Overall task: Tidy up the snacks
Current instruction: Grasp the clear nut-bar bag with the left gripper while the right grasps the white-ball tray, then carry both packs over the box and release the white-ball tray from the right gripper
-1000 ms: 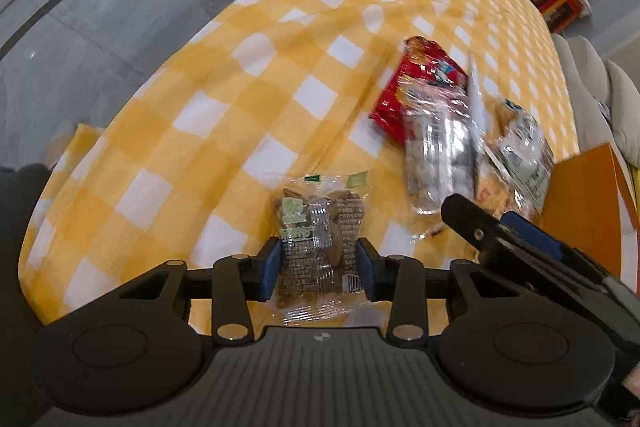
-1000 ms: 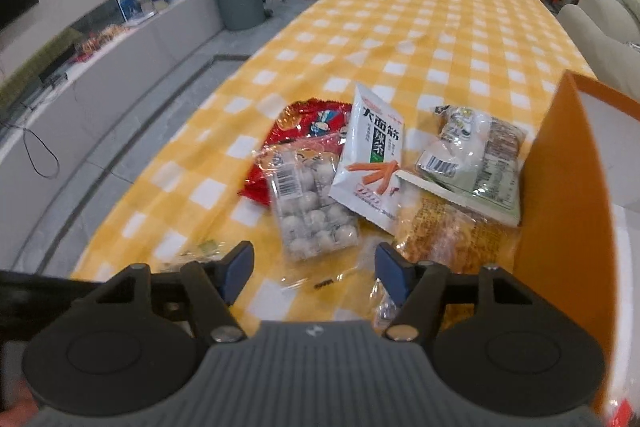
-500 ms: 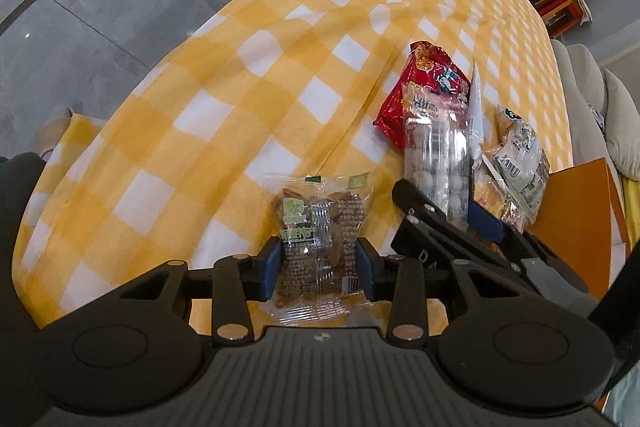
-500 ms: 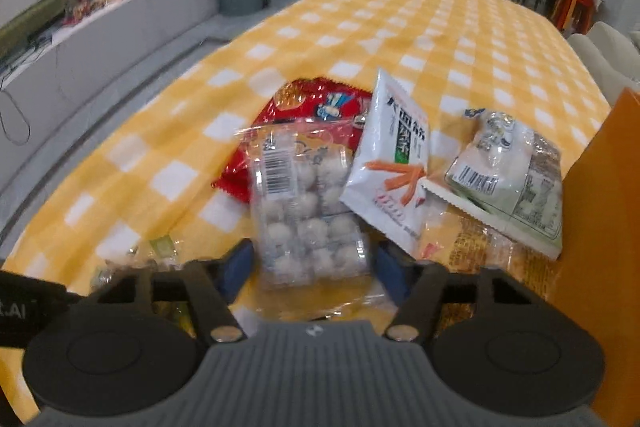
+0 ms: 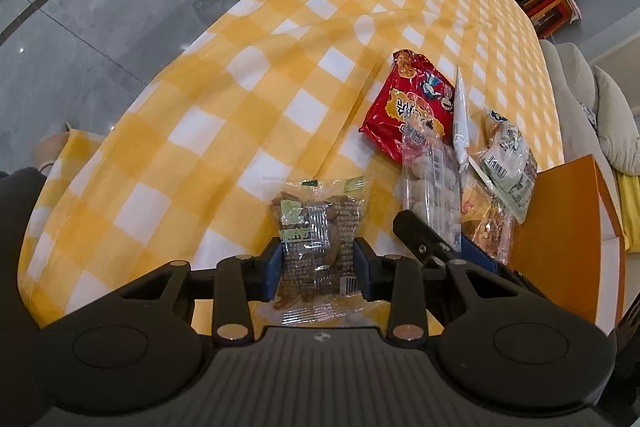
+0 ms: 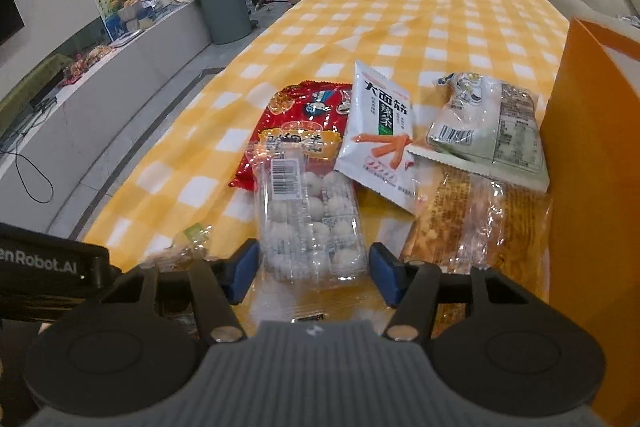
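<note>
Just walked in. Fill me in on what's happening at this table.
A person with a handheld gripper in each hand is sorting snacks on a yellow-and-white checked tablecloth. The left gripper is shut on a clear packet of brown nuts. The right gripper is open, its fingers on either side of a clear plastic tray of white round sweets. A red snack bag, a white spicy-strip packet and others lie beside an orange box.

Showing a ribbed grey housing on each gripper, flanked by two round black discs. Carrying black linkage arms pinned with silver screws, ending in blue pads. Left gripper (image 5: 318,265) and right gripper (image 6: 314,273) looking alike; bearing white "enRobot.AI" lettering on a black part.
</note>
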{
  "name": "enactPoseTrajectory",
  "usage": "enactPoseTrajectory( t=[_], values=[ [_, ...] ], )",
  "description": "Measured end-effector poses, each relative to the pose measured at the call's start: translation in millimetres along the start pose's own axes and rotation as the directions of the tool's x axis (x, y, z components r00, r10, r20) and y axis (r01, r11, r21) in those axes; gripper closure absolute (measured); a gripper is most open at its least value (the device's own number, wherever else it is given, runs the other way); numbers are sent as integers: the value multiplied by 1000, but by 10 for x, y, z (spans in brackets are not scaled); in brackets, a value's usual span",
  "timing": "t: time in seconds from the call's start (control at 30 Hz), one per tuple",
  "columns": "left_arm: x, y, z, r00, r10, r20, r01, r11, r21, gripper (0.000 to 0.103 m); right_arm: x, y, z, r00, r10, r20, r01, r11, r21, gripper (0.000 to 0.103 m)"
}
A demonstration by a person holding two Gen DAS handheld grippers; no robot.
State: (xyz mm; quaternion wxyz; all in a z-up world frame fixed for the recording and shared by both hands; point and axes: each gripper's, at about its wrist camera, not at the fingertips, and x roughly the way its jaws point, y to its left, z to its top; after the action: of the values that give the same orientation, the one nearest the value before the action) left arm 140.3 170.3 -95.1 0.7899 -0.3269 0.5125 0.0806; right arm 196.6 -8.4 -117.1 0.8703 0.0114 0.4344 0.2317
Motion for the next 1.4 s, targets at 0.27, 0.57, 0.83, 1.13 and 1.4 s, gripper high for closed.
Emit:
enactPoseTrajectory(
  t=[0.27,0.57,0.83,1.13,1.4],
  values=[
    [-54,74,10,999,-42,-10,42,998,-39,62,-160,-45,-15,998,63,-11,-62,996,71,46],
    [-237,59,32,998,-55,44,57,997,-47,62,-434,-157,-42,991,132,40,-136,981,136,47],
    [-524,-82,42,976,-192,104,197,980,-33,62,-918,-344,23,973,181,143,-210,952,223,47],
    [-674,-480,-39,917,-394,53,393,919,35,62,-1985,-750,144,933,161,321,-247,937,247,47],
    [-606,-888,-211,903,-428,-26,428,897,111,62,-2232,-1302,81,969,-72,238,-6,950,313,47]
  ],
)
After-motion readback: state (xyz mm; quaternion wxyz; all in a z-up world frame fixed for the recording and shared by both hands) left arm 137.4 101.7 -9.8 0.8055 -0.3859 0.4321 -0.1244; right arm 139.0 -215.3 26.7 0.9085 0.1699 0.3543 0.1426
